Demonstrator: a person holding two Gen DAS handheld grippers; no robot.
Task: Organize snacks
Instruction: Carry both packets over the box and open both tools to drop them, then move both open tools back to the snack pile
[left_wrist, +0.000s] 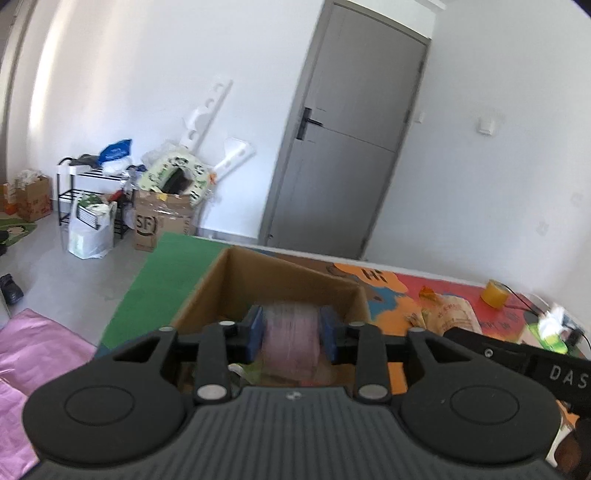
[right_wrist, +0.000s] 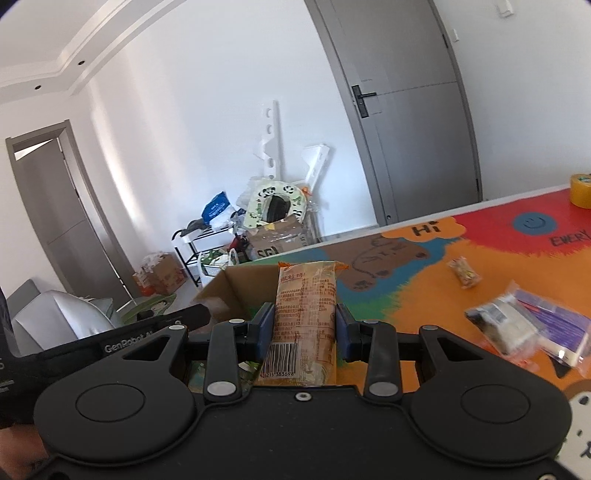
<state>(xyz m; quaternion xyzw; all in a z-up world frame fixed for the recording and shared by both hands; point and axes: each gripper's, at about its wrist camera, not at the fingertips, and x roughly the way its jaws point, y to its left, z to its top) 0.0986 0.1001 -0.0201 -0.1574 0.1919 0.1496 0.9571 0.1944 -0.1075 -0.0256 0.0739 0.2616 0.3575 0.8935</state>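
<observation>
Over a colourful bench (right_wrist: 424, 295), 2 grippers' fingers pinched a pink packet (left_wrist: 291, 336) and an orange wrapped snack (right_wrist: 306, 317), apparently bound for the open cardboard box (left_wrist: 280, 280).

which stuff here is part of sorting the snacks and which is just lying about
Part of the job:
- open brown cardboard box
- pink blurred packet in left gripper
- orange printed snack packet in right gripper
- small loose snack bar

Lying about:
- yellow tape roll
- black shoe rack
- grey door
</observation>
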